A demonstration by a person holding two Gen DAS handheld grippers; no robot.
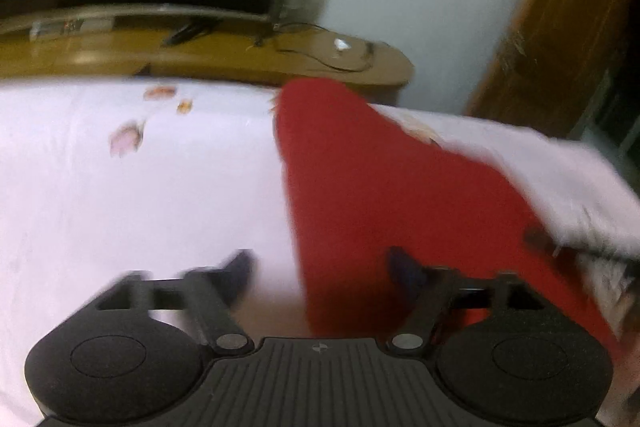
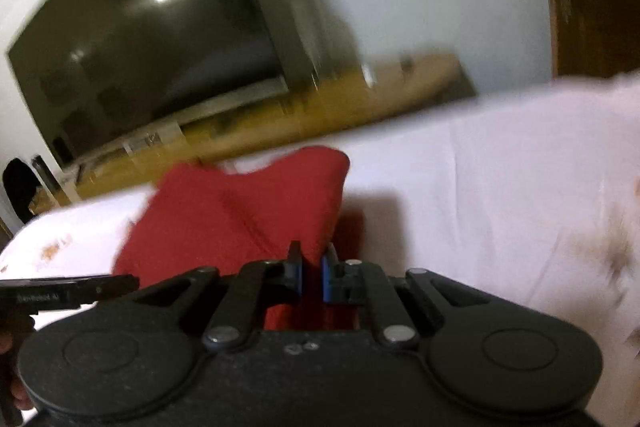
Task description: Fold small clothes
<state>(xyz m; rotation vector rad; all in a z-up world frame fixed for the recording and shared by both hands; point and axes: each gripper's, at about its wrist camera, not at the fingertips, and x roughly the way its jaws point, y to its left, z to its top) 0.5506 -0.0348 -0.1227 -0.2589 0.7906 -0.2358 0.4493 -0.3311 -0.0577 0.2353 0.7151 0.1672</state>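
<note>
A small red garment [image 1: 380, 187] lies on the white bed sheet [image 1: 140, 207], running from the far edge toward me. My left gripper [image 1: 322, 267] hovers over its near end, open wide; the left finger is over bare sheet and the right finger over red cloth, neither pressing on it. In the right wrist view the red garment [image 2: 240, 211] rises in a loose hump, casting a shadow on the sheet [image 2: 480, 187]. My right gripper [image 2: 313, 269] is shut on its near edge, with red cloth showing between the blue pads. Both views are blurred.
A low wooden TV bench [image 1: 200, 55] with cables runs along the bed's far edge, and a dark TV screen [image 2: 140, 47] stands on it. A wooden door [image 1: 560, 27] is at the right. The sheet has small printed patterns [image 1: 128, 141].
</note>
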